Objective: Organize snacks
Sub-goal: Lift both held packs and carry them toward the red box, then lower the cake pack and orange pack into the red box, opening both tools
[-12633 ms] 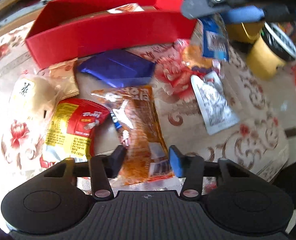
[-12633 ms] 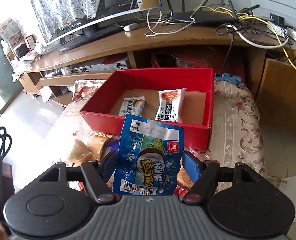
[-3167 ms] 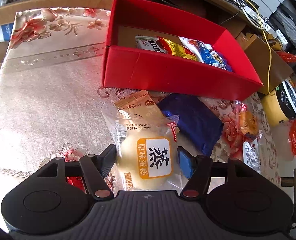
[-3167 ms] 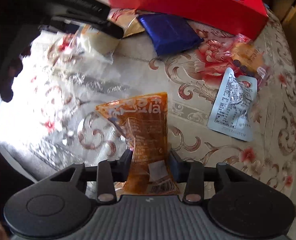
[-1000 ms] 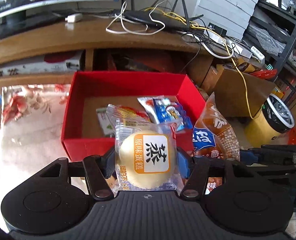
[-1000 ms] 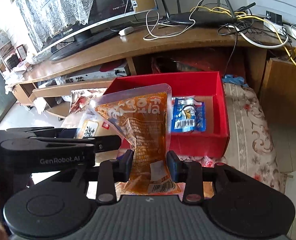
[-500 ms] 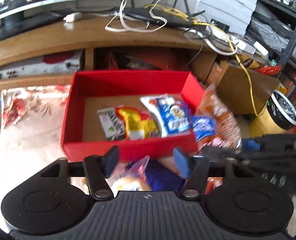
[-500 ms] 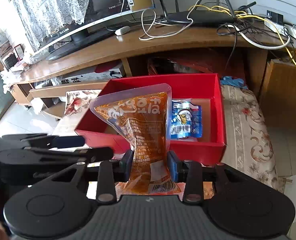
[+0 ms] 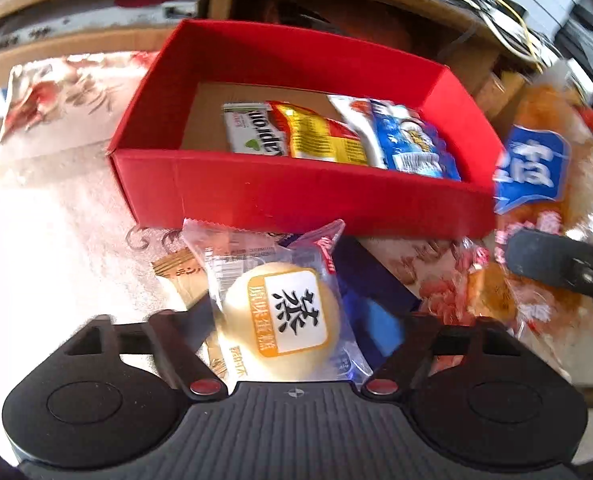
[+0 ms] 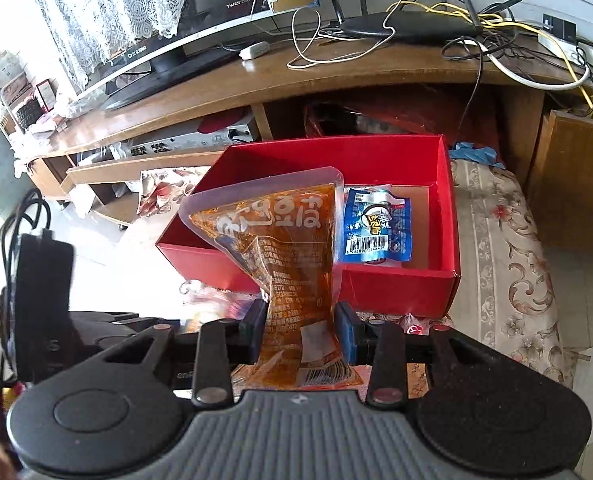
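Two tongs, one snack each. In the left view the left tongs (image 9: 292,324) have just been closing, and the bun (image 9: 284,316) sits between the pads again, seemingly pinched. A second ago it hung above the box (image 9: 296,200); half a second ago the jaws had spread and it had dropped low. Now it lies on the bench (image 9: 56,220) just short of the red front wall, on top of a blue pack (image 9: 360,276). So the drop seems to have missed, and the bun still needs a lift over the wall. Inside the box I count at least three packets, green-white, yellow and blue; a fourth, white one may lie under the blue. Three loose packs remain on the bench besides the bun: the blue pack, a tan one (image 9: 176,268) and a clear red one (image 9: 448,284). One orange pouch (image 9: 536,184) hangs at the right edge.

In the right view the right tongs (image 10: 300,328) pinch that pouch low down, upright, in front of the box. Only one packet (image 10: 376,228) shows inside from here.
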`<state>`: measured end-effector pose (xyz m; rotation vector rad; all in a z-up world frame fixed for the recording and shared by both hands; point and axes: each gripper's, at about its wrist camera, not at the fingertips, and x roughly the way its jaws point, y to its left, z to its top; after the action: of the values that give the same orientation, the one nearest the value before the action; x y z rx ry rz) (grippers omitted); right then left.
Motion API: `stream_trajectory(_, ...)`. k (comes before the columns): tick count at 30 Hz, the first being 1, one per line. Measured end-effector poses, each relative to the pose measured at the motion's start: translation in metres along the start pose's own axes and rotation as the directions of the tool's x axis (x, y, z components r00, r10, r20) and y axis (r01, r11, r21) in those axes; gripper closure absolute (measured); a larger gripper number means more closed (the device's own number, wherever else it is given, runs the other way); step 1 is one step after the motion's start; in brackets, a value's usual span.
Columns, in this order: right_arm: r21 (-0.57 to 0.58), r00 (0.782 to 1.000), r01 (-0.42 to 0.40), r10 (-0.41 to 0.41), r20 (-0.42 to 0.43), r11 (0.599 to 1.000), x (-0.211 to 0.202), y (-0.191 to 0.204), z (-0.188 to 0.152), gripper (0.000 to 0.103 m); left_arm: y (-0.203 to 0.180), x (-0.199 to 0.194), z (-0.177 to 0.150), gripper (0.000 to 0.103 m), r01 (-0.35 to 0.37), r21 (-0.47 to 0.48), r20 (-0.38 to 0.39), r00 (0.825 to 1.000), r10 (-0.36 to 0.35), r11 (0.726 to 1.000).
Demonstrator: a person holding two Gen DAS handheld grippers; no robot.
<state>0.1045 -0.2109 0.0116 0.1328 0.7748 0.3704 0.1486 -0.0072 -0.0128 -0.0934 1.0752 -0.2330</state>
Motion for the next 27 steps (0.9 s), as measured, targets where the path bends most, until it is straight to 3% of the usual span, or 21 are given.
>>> stream_trajectory(2,0.004,1.000,0.001,-0.001,0.009,1.000,-0.002,-0.001,0.001,0.068,0.002,-0.006,-0.002,0.037,0.049,-0.016,0.004,0.999,-0.049,0.999)
stream_trajectory(5,0.012,1.000,0.003,-0.004,0.025,1.000,-0.006,-0.002,0.003,0.068,-0.002,-0.020,-0.003,0.039,0.048,0.026,0.037,0.998,-0.049,0.999)
stream_trajectory(9,0.019,0.999,0.008,-0.008,0.036,1.000,-0.009,-0.004,0.005,0.068,0.000,-0.040,-0.002,0.041,0.088,0.011,0.089,0.992,-0.088,0.996)
stream_trajectory(17,0.032,0.999,0.011,-0.013,0.053,0.999,-0.011,-0.009,0.009,0.068,-0.008,-0.046,0.006,0.042,0.106,0.015,0.124,0.986,-0.107,0.994)
stream_trajectory(27,0.051,0.996,0.018,-0.023,0.089,0.999,-0.013,-0.016,0.028,0.068,-0.009,-0.069,0.035,0.042,0.132,0.012,0.238,0.962,-0.131,0.991)
